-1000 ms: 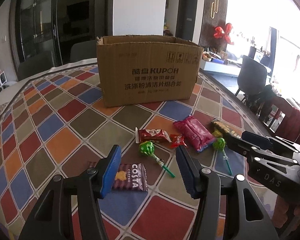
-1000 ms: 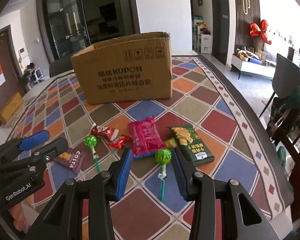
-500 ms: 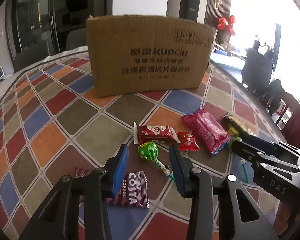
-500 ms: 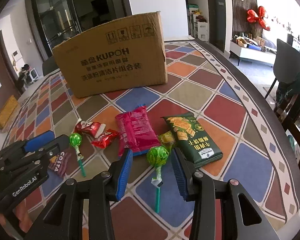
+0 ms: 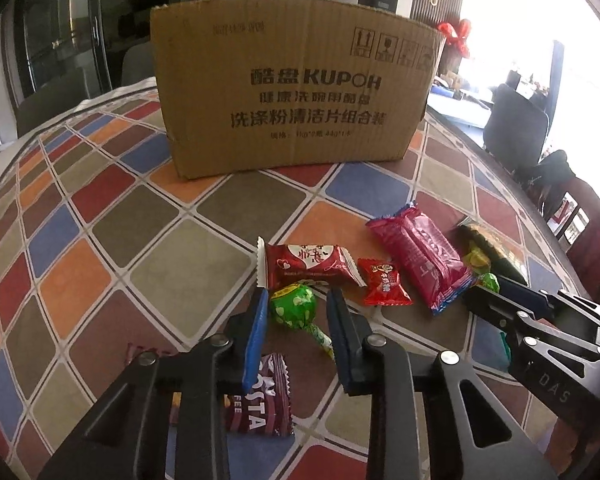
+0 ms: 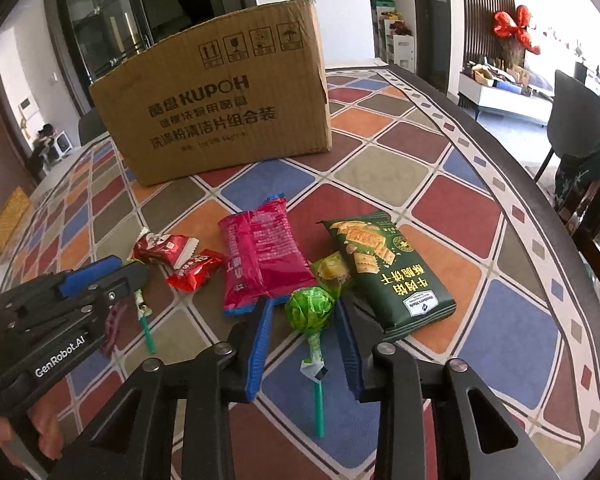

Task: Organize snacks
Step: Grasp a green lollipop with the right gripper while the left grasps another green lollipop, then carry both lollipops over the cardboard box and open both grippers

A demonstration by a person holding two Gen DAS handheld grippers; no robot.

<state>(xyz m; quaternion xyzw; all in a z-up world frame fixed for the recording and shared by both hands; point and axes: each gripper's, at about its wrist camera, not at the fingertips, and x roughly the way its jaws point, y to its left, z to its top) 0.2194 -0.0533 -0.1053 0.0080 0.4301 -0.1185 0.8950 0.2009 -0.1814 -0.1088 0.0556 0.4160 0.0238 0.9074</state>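
Step in hand: grasp approach, both sides at once; each gripper straddles a green lollipop head on the checked tablecloth [image 5: 100, 280].

L gripper [image 5: 296, 308], lower centre of left view: fingers apart, not yet pinching; L lollipop [image 5: 292, 307] sits between the blue pads, gap visible on both sides, stick runs back toward lower right under the right finger. COSTA sachet [image 5: 260, 408] lies partly beneath the left finger, lower centre; red heart candy [image 5: 306, 266] just above the lollipop; small red candy [image 5: 382, 282] beside it, right.

R gripper [image 6: 306, 310], lower centre of right view: fingers apart; R lollipop [image 6: 310, 308] between them, stick pointing down-frame. Pink packet [image 6: 260, 256] just beside the left fingertip; green cracker bag [image 6: 384, 268] close to the right finger; touching or not, cannot tell.

Carton [image 5: 292, 104], upper centre of both views, well apart from the snacks; prob the destination; top opening not visible from here.

Next (judgement): close each pair on the head, not the thin stick; then lift clear and carry up over the carton rim. Risk: R fingers snag the pink packet or cracker bag; L finger drags the COSTA sachet.
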